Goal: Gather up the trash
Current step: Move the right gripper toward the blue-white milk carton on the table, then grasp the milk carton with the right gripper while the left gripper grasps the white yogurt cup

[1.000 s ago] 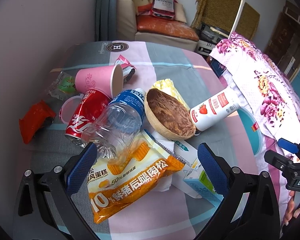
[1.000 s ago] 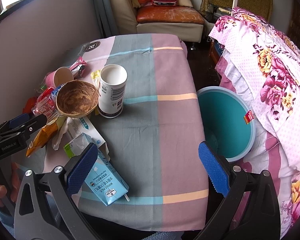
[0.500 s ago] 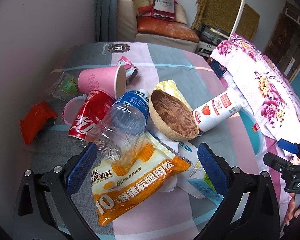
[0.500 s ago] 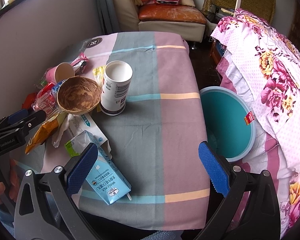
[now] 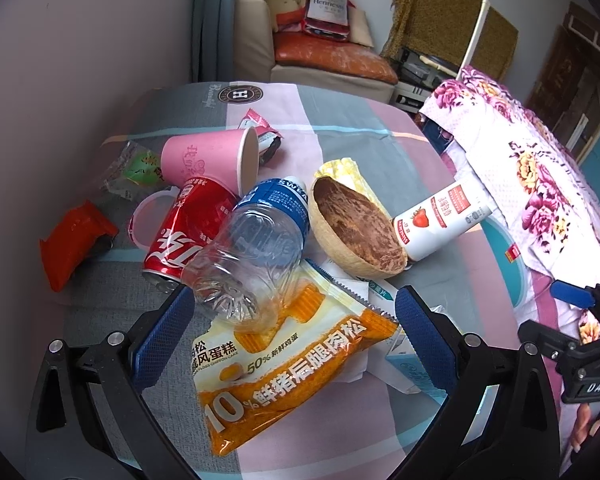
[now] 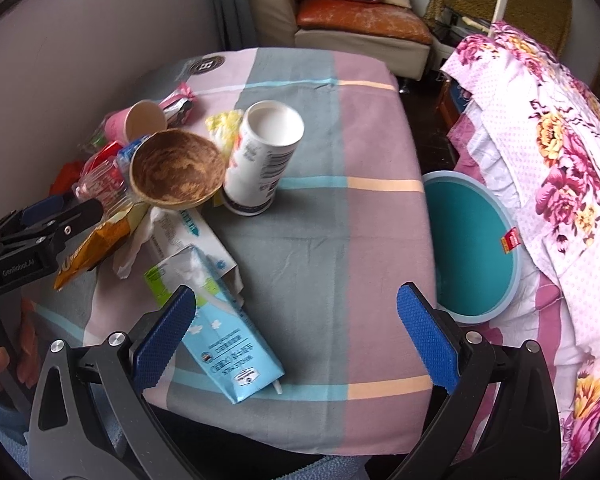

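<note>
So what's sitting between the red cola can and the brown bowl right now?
The clear plastic bottle with the blue label lies on its side between the cola can and the brown bowl, its base resting on the orange snack bag. The left wrist view shows it best.

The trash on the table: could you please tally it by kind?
Drink containers: 5: can, bottle, pink cup, yogurt bottle, milk carton
Wrappers: 4: orange bag, red, pink, green
Bowls: 1
Total: 10
</note>
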### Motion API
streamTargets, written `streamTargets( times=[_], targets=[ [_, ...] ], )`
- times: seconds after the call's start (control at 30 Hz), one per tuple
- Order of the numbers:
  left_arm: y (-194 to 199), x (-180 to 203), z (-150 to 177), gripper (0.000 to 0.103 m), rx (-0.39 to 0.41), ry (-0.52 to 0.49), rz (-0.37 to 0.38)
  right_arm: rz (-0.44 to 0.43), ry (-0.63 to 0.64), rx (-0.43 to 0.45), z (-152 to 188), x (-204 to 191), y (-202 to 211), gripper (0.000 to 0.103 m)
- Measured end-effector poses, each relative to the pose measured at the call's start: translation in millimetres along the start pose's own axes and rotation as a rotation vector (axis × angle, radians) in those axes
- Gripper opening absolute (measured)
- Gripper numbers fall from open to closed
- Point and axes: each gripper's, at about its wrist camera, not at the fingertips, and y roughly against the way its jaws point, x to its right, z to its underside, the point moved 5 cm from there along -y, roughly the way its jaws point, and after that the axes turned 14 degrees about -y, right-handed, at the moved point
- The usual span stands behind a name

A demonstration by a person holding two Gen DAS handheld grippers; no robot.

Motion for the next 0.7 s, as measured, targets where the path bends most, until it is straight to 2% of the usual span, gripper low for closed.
streamTargets(
  times=[0.53, 0.7],
  targets=[
    [-5.8, -32.5, 16.5, 0.100, -0.009, 0.015, 0.003, -0.078, 0.131, -0.220, 25.8, -45.0, -50.4, 0.097],
    [-7.2, -33.5, 16.1, 0.100, -0.011, -0.003, -0.003, -0.092, 0.193, -0.260, 34.6, -56.3, -60.5, 0.097]
  ],
)
